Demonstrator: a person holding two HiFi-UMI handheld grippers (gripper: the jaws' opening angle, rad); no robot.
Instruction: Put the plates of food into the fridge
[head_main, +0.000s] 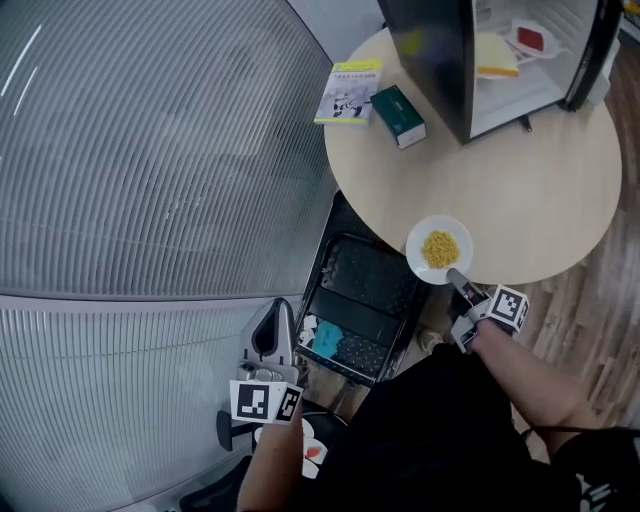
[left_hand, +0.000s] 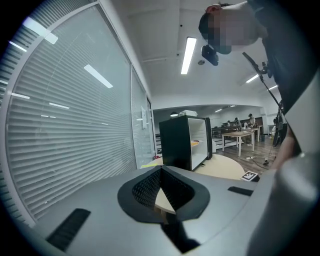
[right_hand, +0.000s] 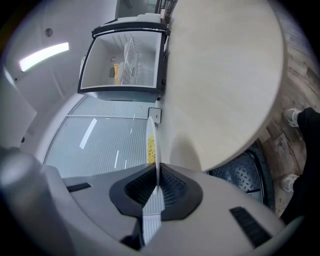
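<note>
Your right tool (head_main: 462, 283) pinches the plate (head_main: 417, 243) of yellow food by its rim at the tabletop (head_main: 520, 190) edge — left tool (left_hand: 161, 172) closed, empty.

Bench (head_main: 520, 190): pale beige wood, plain. Plate (head_main: 418, 248): white, with yellow food (head_main: 440, 249) on it. Fridge (head_main: 435, 60): black shell, white inside. Second plate (head_main: 545, 48) in the fridge: white, with a red patch in the middle. Book (head_main: 349, 92): yellow-green and white cover with a black-and-white picture, possibly a panda; too small to be sure. Box (head_main: 399, 116): dark green. Blinds (head_main: 150, 150): grey, with fine horizontal slat lines. Floor (head_main: 590, 290): brown wood grain. Mat (head_main: 375, 280) under the bench: black, studded. Right gripper (right_hand: 156, 186): grey shell; fingers (right_hand: 137, 187) black with a mesh texture. Left gripper (left_hand: 161, 172): same grey and black. Marker cubes (head_main: 508, 308): black-and-white square patterns.
</note>
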